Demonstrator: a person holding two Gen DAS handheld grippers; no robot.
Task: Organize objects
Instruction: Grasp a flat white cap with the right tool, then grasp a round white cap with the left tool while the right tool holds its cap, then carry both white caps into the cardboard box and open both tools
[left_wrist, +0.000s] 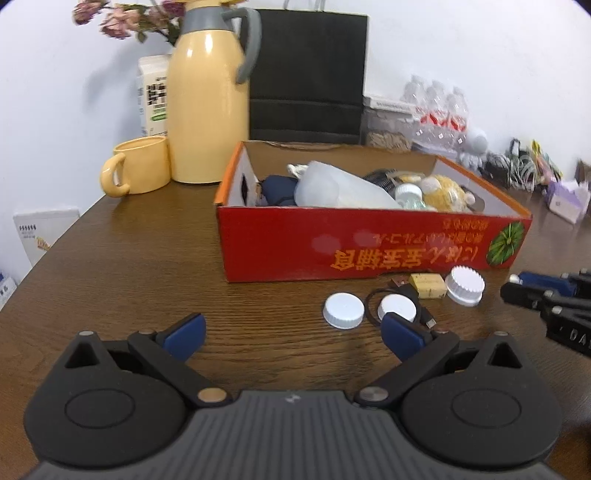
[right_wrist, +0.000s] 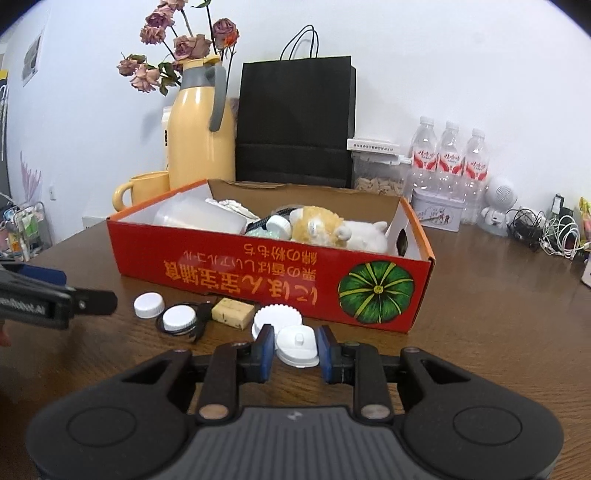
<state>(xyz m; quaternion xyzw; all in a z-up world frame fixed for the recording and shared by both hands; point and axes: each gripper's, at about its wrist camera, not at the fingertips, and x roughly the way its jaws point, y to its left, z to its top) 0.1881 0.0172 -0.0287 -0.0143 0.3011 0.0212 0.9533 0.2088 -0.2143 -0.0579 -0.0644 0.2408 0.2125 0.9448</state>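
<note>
A red cardboard box (left_wrist: 369, 243) (right_wrist: 258, 273) on the brown table holds a clear container, a plush toy, a small bottle and other items. In front of it lie white caps (left_wrist: 342, 309) (right_wrist: 149, 305), a ridged white lid (left_wrist: 464, 285) (right_wrist: 277, 318), a tan block (left_wrist: 428, 285) (right_wrist: 232, 312) and a black cable with a white disc (left_wrist: 399, 308) (right_wrist: 179, 318). My left gripper (left_wrist: 293, 338) is open and empty, short of the caps. My right gripper (right_wrist: 295, 347) is shut on a white flip cap (right_wrist: 297, 345) just above the table.
A yellow thermos (left_wrist: 208, 107) (right_wrist: 199, 136), yellow mug (left_wrist: 136, 164) and black paper bag (left_wrist: 308, 74) (right_wrist: 295, 122) stand behind the box. Water bottles (right_wrist: 448, 158), a tin, a white figure and tangled cables (right_wrist: 554, 230) fill the back right.
</note>
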